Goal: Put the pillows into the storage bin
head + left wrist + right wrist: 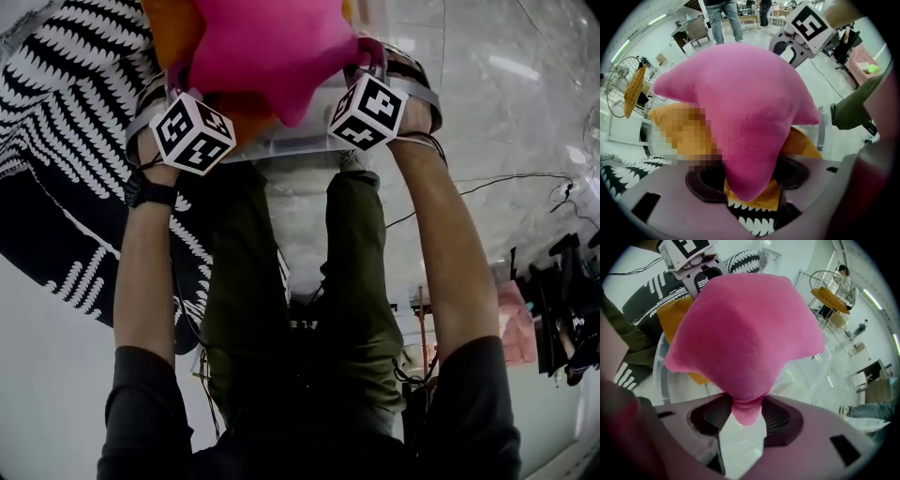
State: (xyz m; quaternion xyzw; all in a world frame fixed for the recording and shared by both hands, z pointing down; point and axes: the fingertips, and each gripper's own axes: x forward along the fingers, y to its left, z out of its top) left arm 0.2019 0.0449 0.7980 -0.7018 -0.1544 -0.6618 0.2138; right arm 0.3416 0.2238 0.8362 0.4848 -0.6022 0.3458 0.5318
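Note:
A pink star-shaped pillow (262, 47) hangs between my two grippers over a clear storage bin (281, 145). An orange pillow (173, 23) lies in the bin under it. My left gripper (183, 80) points straight down. One rounded arm of the pink pillow (740, 108) sits loosely between its pads, unsqueezed, so the gripper (750, 180) is open. My right gripper (747, 413) is shut on another arm of the pink pillow (745, 333), which is pinched thin between its pads. The orange pillow (675, 315) shows behind it.
Black-and-white patterned fabric (66, 112) lies left of the bin. A cable (506, 178) runs over the pale floor on the right. A wire basket (829, 287) stands farther off. People (724, 18) stand in the background.

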